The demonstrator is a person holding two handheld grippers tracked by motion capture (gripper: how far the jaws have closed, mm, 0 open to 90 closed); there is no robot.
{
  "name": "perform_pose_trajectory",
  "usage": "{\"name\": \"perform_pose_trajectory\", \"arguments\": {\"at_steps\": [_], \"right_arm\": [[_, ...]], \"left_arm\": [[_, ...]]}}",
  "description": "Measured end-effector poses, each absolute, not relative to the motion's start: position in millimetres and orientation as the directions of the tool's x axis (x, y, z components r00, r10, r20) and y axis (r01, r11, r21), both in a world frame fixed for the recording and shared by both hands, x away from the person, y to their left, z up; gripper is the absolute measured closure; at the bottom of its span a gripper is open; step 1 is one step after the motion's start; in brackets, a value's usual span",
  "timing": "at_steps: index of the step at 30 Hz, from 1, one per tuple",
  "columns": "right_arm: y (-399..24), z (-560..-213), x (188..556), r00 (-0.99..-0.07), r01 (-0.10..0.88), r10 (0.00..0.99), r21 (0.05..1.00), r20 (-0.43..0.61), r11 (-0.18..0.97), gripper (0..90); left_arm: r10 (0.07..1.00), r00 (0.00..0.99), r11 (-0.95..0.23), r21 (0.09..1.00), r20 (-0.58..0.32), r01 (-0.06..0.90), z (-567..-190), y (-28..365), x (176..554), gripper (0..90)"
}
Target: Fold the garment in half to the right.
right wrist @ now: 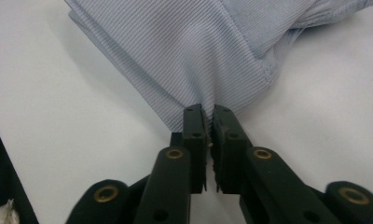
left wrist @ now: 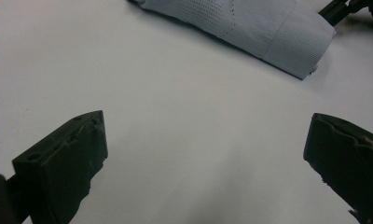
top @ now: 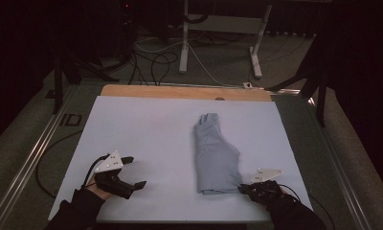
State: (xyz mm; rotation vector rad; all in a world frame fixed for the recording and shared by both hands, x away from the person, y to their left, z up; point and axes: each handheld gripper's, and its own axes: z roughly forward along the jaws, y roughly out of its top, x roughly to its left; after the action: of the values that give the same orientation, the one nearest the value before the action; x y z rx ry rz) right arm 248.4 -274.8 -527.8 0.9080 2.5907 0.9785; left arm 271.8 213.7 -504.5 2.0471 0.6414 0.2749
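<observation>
From the high view, we see a folded pale blue shirt [top: 214, 155] lying on the white table [top: 146, 129], right of the middle, with its bottom end close to the near edge. Our right claw [top: 242, 188] sits at the shirt's near right corner. Our left claw [top: 134, 172] rests near the near left corner of the table, well apart from the shirt.

In the left gripper view, our left claw [left wrist: 203, 154] is wide open with nothing in it, just bare table between the jaws. The shirt [left wrist: 250, 28] lies far off at the top.

In the right gripper view, our right claw [right wrist: 210, 121] is almost closed, and it pinches a little bit of the shirt [right wrist: 184, 51] at the corner.

What could go wrong? We think the pinch is very small, so the cloth could slip out if we pull fast. We may also have grabbed just some of the layers, and then the neat fold would come apart when we lift. Our left claw is too far away to help hold it.
</observation>
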Motion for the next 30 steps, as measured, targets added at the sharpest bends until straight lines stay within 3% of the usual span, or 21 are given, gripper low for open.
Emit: {"name": "perform_pose_trajectory", "arguments": {"at_steps": [8, 13, 17, 24, 30], "right_arm": [[-274.9, -519.2, 247.3, -0.804, 0.467, 0.593, 0.667, 0.047, 0.581, 67.4], [-256.6, -482.9, 254.8, -0.843, 0.374, 0.538, 0.733, 0.014, 0.568, 74.6], [-227.5, -472.4, 268.1, -0.874, 0.315, 0.487, 0.753, -0.009, 0.578, 89.9], [-192.5, -480.8, 284.7, -0.917, 0.258, 0.398, 0.744, -0.011, 0.616, 90.0], [-188.4, -499.1, 292.7, -0.918, 0.297, 0.395, 0.719, 0.033, 0.629, 90.0]], "left_arm": [[0.542, 0.838, -0.418, 0.845, -0.062, 0.332, -504.0, 214.0, 271.5, 0.6], [0.537, 0.841, -0.421, 0.845, -0.061, 0.33, -504.4, 213.4, 271.7, 0.6], [0.539, 0.84, -0.417, 0.847, -0.063, 0.33, -504.0, 214.1, 271.3, 0.6], [0.54, 0.839, -0.409, 0.851, -0.066, 0.33, -504.1, 216.3, 271.2, 0.6], [0.541, 0.838, -0.407, 0.851, -0.067, 0.331, -503.8, 216.7, 271.4, 0.6]]}}
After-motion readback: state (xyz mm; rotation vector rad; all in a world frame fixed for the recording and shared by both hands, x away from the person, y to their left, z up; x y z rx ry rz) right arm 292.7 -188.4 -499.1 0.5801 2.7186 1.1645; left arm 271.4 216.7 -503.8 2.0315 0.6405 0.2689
